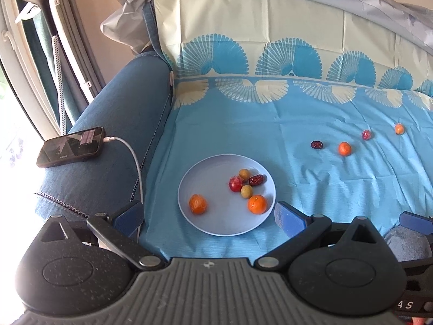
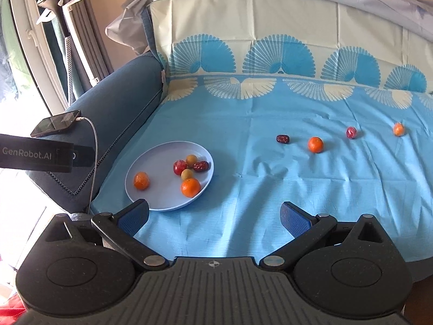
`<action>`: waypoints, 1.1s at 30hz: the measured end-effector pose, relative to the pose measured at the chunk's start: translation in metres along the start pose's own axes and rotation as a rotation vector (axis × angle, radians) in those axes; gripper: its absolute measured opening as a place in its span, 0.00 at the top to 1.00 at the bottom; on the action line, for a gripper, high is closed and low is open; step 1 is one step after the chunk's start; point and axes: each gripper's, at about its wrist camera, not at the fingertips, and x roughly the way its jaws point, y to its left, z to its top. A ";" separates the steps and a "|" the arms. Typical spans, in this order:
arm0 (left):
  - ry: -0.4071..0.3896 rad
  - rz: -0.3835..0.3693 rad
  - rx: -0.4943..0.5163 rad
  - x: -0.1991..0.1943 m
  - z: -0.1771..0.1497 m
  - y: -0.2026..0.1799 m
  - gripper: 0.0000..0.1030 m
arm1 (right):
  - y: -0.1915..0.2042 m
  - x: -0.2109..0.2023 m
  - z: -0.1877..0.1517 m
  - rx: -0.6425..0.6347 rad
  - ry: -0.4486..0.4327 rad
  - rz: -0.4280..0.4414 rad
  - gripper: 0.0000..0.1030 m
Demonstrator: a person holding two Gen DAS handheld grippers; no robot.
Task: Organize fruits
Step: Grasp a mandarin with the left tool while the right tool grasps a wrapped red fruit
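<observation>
Left gripper [image 1: 209, 216] hovering wide open and empty over a round pale-blue plate [image 1: 194, 216] holding six small fruits, right gripper [image 2: 215, 216] gaping empty above creased blue cloth [image 2: 243, 195], four glossy fruits lying loose farther right, led by a wrinkled date [image 2: 283, 139].

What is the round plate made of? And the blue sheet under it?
The plate looks like smooth matte plastic: one even pale lilac, thin rim, soft shine. It could be melamine. The sheet looks like thin woven cloth, since it creases and wrinkles.

Plate [image 2: 140, 189] left, holding six fruits; perhaps four fruits [image 2: 315, 145] right.
</observation>
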 end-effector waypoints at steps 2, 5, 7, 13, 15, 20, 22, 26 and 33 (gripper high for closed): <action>0.016 -0.016 0.015 0.008 0.009 -0.015 0.00 | -0.017 -0.003 0.002 0.022 -0.016 -0.030 0.01; 0.023 -0.086 0.030 0.016 0.022 -0.044 0.00 | -0.055 -0.008 0.008 0.055 -0.063 -0.107 0.01; 0.021 -0.117 0.055 0.024 0.031 -0.071 0.00 | -0.087 -0.010 0.011 0.083 -0.096 -0.176 0.01; 0.024 -0.200 0.124 0.075 0.051 -0.171 0.00 | -0.193 0.001 0.025 0.181 -0.136 -0.343 0.01; 0.020 -0.205 0.148 0.099 0.056 -0.203 0.00 | -0.220 0.014 0.031 0.183 -0.141 -0.375 0.01; 0.098 -0.204 0.125 0.175 0.066 -0.262 0.00 | -0.273 0.071 0.042 0.169 -0.116 -0.367 0.01; 0.123 -0.181 0.085 0.205 0.070 -0.276 0.00 | -0.287 0.099 0.047 0.155 -0.097 -0.343 0.01; 0.165 -0.119 -0.037 0.253 0.075 -0.288 0.00 | -0.307 0.159 0.061 0.114 -0.048 -0.313 0.01; 0.191 -0.096 -0.086 0.304 0.084 -0.299 0.00 | -0.325 0.253 0.085 0.037 0.007 -0.263 0.01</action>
